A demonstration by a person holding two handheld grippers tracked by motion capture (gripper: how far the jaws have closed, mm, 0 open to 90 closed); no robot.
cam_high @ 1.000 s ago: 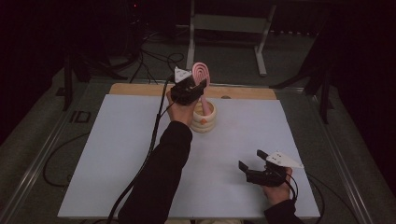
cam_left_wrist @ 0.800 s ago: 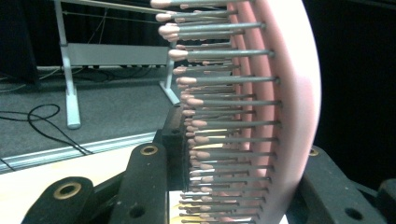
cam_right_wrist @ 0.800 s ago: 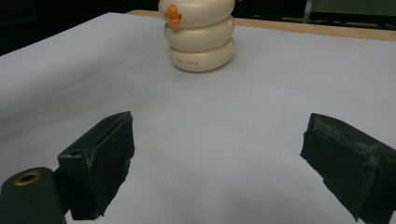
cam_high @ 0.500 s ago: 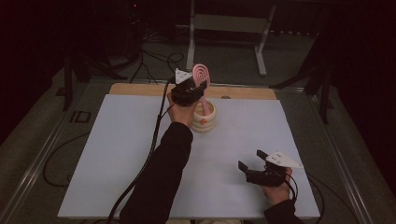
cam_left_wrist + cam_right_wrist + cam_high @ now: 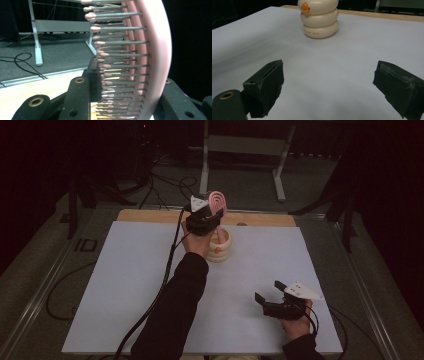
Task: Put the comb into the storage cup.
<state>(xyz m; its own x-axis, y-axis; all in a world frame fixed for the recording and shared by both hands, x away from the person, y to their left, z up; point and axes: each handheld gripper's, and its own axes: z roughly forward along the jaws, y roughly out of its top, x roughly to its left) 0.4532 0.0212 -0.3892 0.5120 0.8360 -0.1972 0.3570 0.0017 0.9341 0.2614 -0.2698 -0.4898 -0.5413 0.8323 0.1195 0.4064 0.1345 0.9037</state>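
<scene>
**Pink hairbrush held up over the cream holder**

In the high view, the left gripper (image 5: 212, 215) sits in the upper middle of the frame, at the far end of the white table (image 5: 125, 285), and it is clenched on a pink hairbrush (image 5: 218, 200) whose head stands upright above the hand. The left gripper view shows the brush (image 5: 150, 57) close up, running down the right half of the frame, its rows of grey bristles with pink tips pointing left, and its lower part pinched between the two black jaws.

Just below and right of that hand in the high view stands a cream ribbed holder (image 5: 222, 249), on the table. In the right gripper view it appears at the top centre as three stacked rounded rings (image 5: 319, 18) with an orange mark on the top one.

The right gripper (image 5: 272, 297) hovers low in the lower right of the high view, jaws spread wide with nothing between them, well apart from the holder.
</scene>
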